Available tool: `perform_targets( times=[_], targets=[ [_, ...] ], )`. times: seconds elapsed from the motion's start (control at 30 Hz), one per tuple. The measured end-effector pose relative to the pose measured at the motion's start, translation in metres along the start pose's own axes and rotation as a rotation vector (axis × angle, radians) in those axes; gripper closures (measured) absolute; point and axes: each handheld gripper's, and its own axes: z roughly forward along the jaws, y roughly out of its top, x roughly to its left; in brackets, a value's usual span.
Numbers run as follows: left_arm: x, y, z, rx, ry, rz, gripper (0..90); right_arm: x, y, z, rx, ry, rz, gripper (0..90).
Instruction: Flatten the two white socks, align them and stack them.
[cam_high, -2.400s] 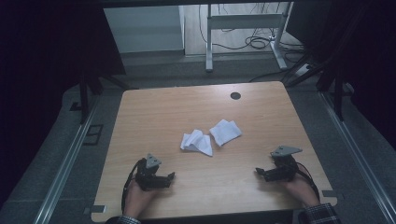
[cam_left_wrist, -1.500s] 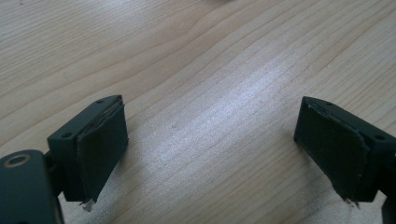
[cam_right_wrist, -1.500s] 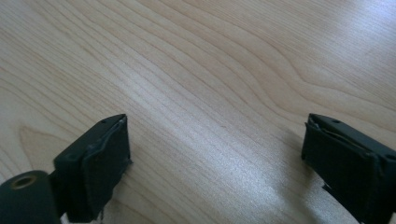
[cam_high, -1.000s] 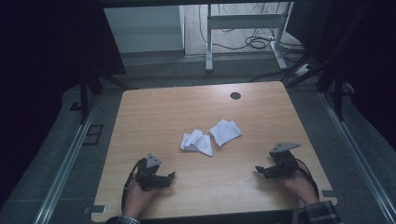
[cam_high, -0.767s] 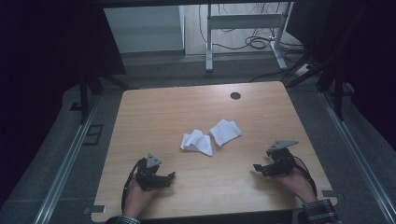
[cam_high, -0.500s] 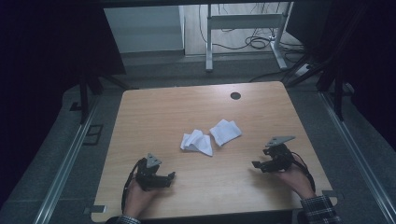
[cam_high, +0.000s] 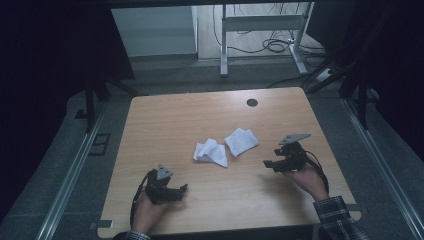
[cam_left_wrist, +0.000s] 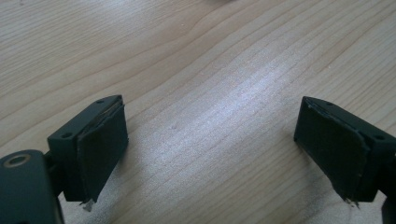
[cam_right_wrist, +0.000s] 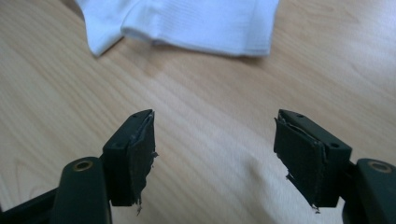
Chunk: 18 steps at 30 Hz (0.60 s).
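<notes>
Two crumpled white ribbed fabric pieces lie near the middle of the light wooden surface (cam_high: 165, 125): the left white cloth (cam_high: 210, 152) and the right white cloth (cam_high: 241, 141), side by side and touching or nearly so at their inner edges. The right claw (cam_high: 270, 164), held in the person's right hand (cam_high: 309, 179) with a plaid sleeve (cam_high: 339, 218) behind it, hovers near the right white cloth, to its right and a little toward the person, apart from it and pointing toward it. Its jaws have just been closing, yet they stand well apart with nothing between them; in the right gripper view bare wood shows between the black pads (cam_right_wrist: 140, 156), and the white ribbed fabric (cam_right_wrist: 187, 23) lies beyond them at the top. The left claw (cam_high: 183, 190) rests low near the front edge of the surface, in the person's left hand (cam_high: 147, 210), well apart from both cloths. In the left gripper view its jaws stand wide, only wood grain between the pads (cam_left_wrist: 100, 154). A dark round hole (cam_high: 252, 102) sits near the far edge.
</notes>
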Motion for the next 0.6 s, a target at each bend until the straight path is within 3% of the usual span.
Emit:
perform_targets(
  times=[0.23,0.43,0.6],
  targets=[
    [0.0,0.0,0.0,0.0,0.0,0.0,9.7,-0.001,0.017,0.011,-0.011,0.0,0.007,28.7],
    [0.0,0.0,0.0,0.0,0.0,0.0,9.7,-0.004,0.033,0.022,-0.007,0.029,0.036,29.4],
    [0.0,0.0,0.0,0.0,0.0,0.0,9.7,-0.006,0.045,0.029,-0.002,0.007,0.043,32.8]
  ],
)
